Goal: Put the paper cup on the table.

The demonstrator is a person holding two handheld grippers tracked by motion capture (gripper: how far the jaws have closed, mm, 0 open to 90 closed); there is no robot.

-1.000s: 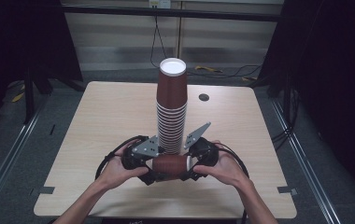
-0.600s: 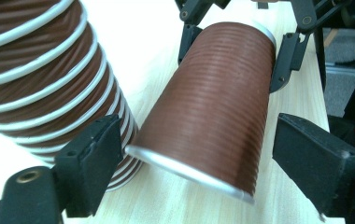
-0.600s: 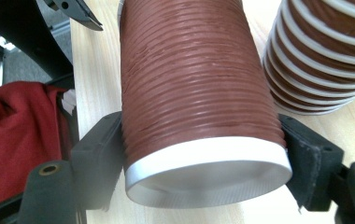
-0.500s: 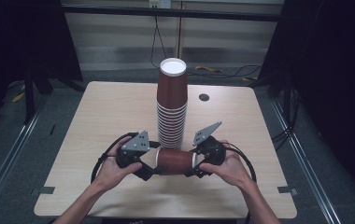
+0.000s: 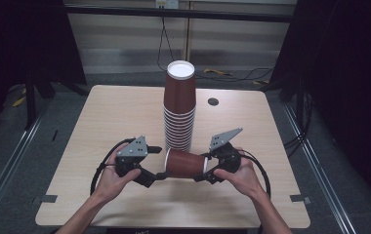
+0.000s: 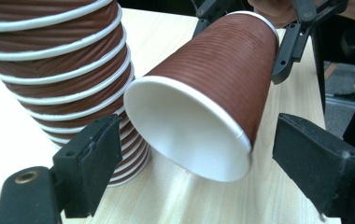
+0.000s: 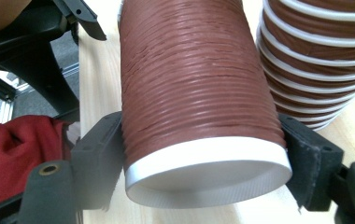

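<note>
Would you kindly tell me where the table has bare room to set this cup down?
Bare: the table left of the cup stack, and right of it past the dark hole. Crowded: front centre, where the held cup lies between both grippers.

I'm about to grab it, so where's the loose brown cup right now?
High view: the cup lies sideways, bottom clamped in the right gripper, just before the cup stack.

Table (image 5: 115,112): light wood top, fills the centre of the high view, with a small dark round hole (image 5: 213,101) at upper right of centre.
Tape pieces (image 5: 44,199): grey, at the lower left and lower right table edges.
Floor (image 5: 22,146): grey, with metal rails down both sides.
Cables (image 5: 232,74): dark with a yellow part, on the floor beyond the far edge.
Red cloth (image 7: 12,154): lower left of the right gripper view.
</note>
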